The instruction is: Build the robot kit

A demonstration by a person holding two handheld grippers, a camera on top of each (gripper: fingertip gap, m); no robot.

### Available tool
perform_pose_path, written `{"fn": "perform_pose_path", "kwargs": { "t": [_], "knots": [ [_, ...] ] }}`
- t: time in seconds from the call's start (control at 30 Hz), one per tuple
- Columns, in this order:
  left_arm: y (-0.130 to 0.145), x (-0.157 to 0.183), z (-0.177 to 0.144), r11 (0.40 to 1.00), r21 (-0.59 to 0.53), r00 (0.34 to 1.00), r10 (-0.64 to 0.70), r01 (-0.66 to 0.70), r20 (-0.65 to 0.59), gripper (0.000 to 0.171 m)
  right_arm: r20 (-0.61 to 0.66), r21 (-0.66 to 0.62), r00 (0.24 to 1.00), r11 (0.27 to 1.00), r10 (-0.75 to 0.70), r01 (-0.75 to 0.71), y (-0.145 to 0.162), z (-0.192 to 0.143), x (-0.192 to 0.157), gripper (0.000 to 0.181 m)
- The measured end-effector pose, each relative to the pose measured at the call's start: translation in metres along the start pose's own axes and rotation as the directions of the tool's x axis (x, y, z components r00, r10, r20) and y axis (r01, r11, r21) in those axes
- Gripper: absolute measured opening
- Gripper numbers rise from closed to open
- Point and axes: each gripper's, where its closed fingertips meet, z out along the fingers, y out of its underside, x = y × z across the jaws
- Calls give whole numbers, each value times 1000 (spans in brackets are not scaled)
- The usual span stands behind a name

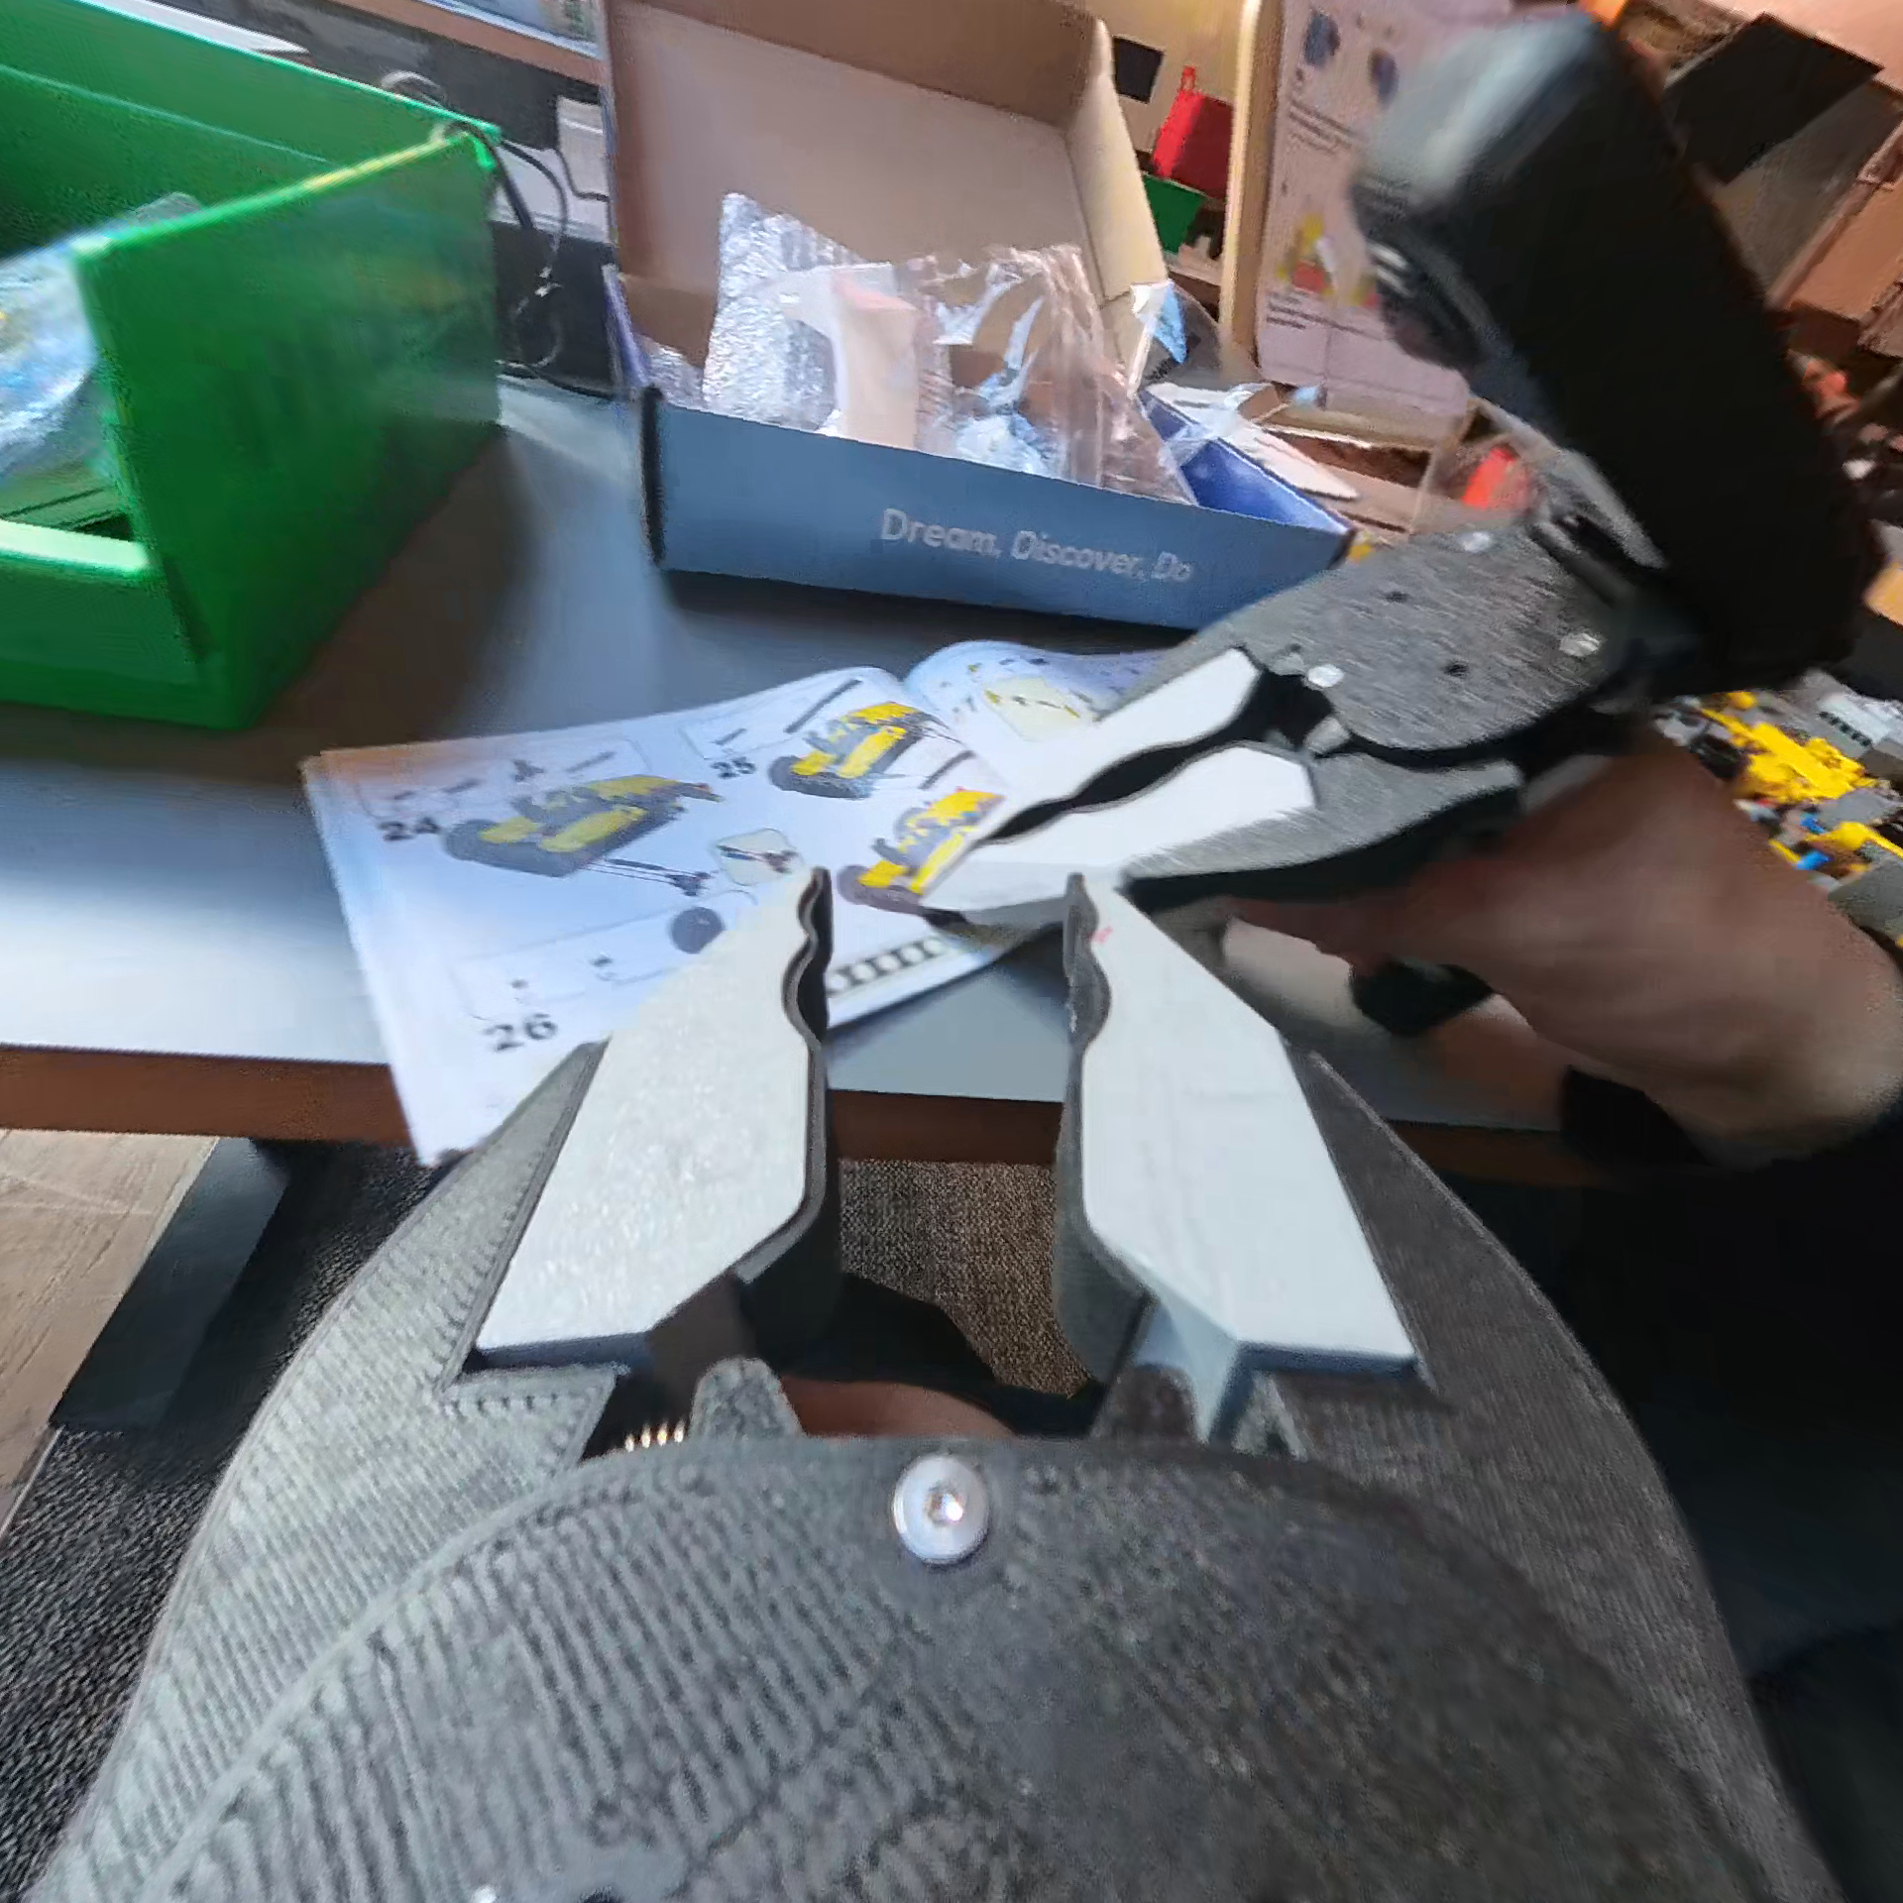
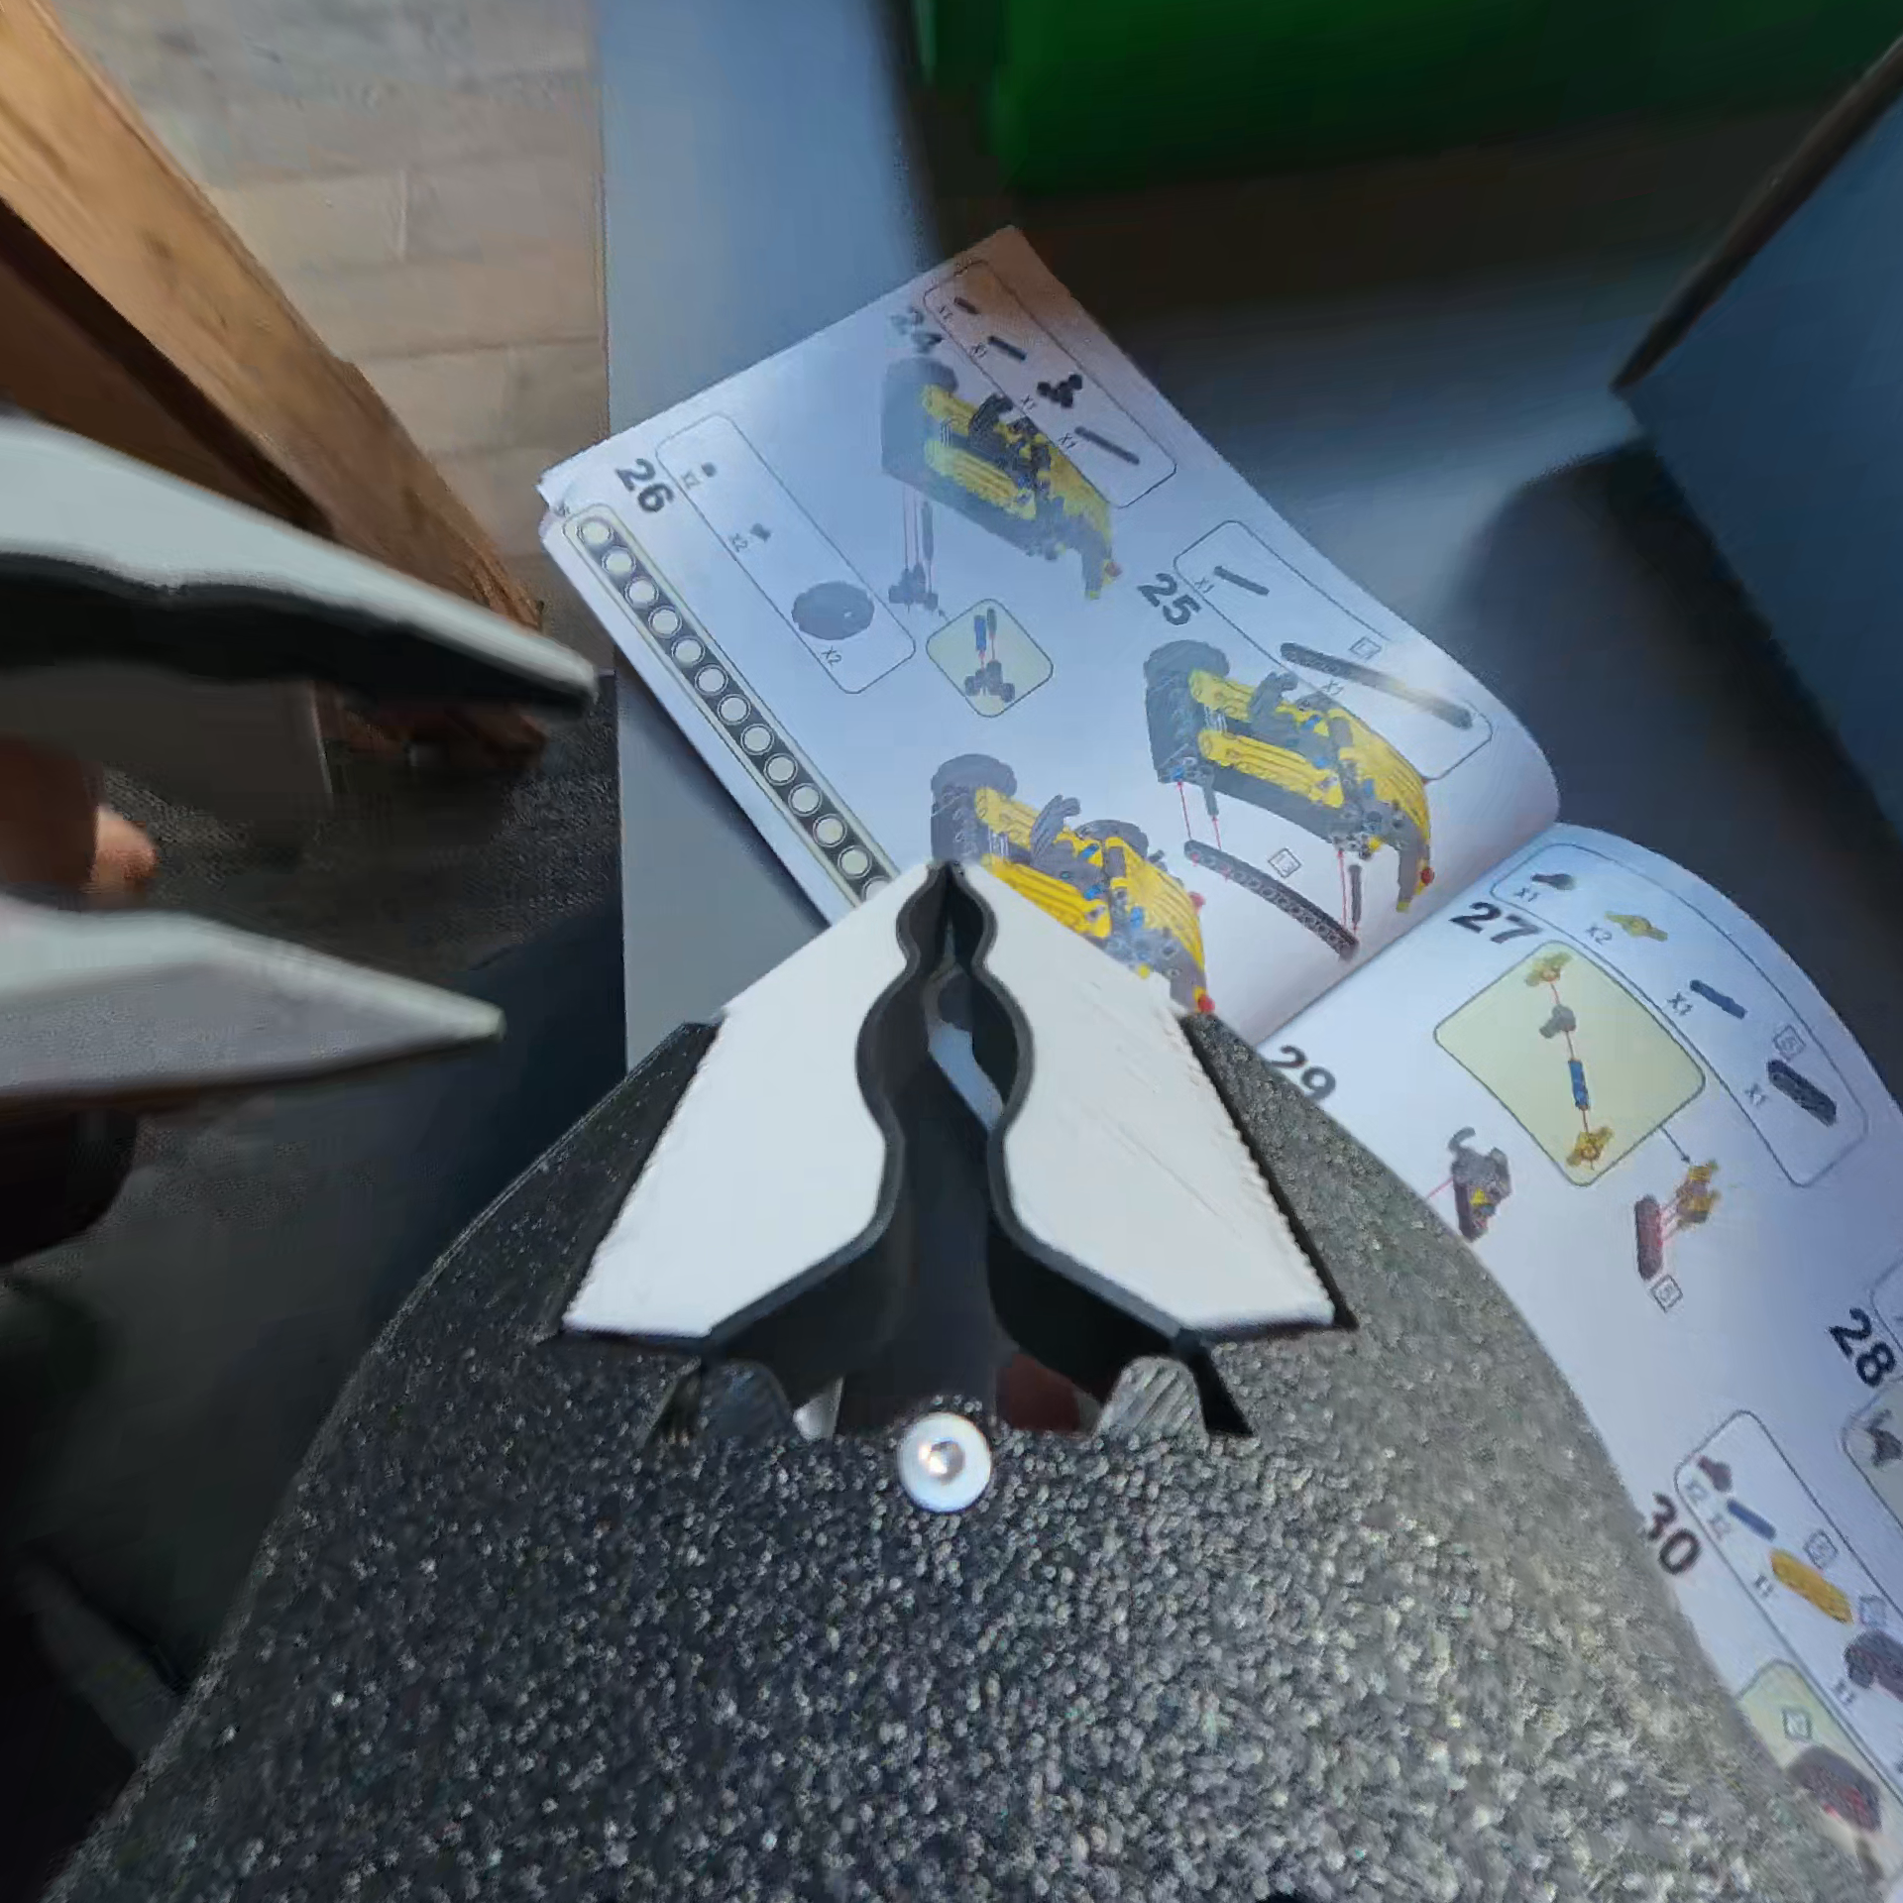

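An open instruction booklet [image 1: 577,875] with pictures of a yellow vehicle lies on the grey table [image 1: 154,875], one corner over the front edge. My left gripper [image 1: 945,891] is open and empty, held off the table's front edge with its tips just short of the booklet. My right gripper [image 2: 947,873] is shut, its tips on the booklet's left page [image 2: 1030,618] near the spine; whether it pinches paper does not show. The right gripper [image 1: 932,896] comes in from the right in the left wrist view, held by a hand [image 1: 1596,927]. The left gripper [image 2: 546,853] shows at the left in the right wrist view.
A green bin [image 1: 257,412] stands at the back left. An open cardboard box [image 1: 927,535] with plastic bags is behind the booklet. A pile of yellow brick parts [image 1: 1792,762] lies at the far right. The table's brown front edge [image 1: 206,1092] runs under the booklet. Tip to tip, the grippers are about 7 cm apart.
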Motion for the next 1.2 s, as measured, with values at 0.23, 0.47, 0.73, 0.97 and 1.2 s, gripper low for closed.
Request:
{"fn": "perform_pose_path", "kwargs": {
  "t": [0.23, 0.47, 0.73, 0.97, 1.2],
  "knots": [
    [11, -25, 2, 998, -64, 997, -18, 23, 75, 38, 46, -5, 999, 1000, 2, -2, 16, -15, -15, 0],
    [33, -25, 8, 986, -163, 997, -16, 28, 76, 30, 40, 5, 999, 1000, -19, 19, 30, -30, -27, 0],
    [42, -30, 13, 981, -187, 996, -30, 45, 85, 14, 76, 15, 997, 1000, 8, -9, 30, -31, -27, 0],
    [43, -32, 13, 983, -183, 995, -15, 32, 94, 10, 57, 23, 998, 1000, -18, 17, 30, -31, -27, 0],
    [43, -35, 13, 981, -192, 994, 3, 19, 111, 4, 22, 163, 997, 985, -69, 65, 14, -47, -32, 0]
  ]
}}
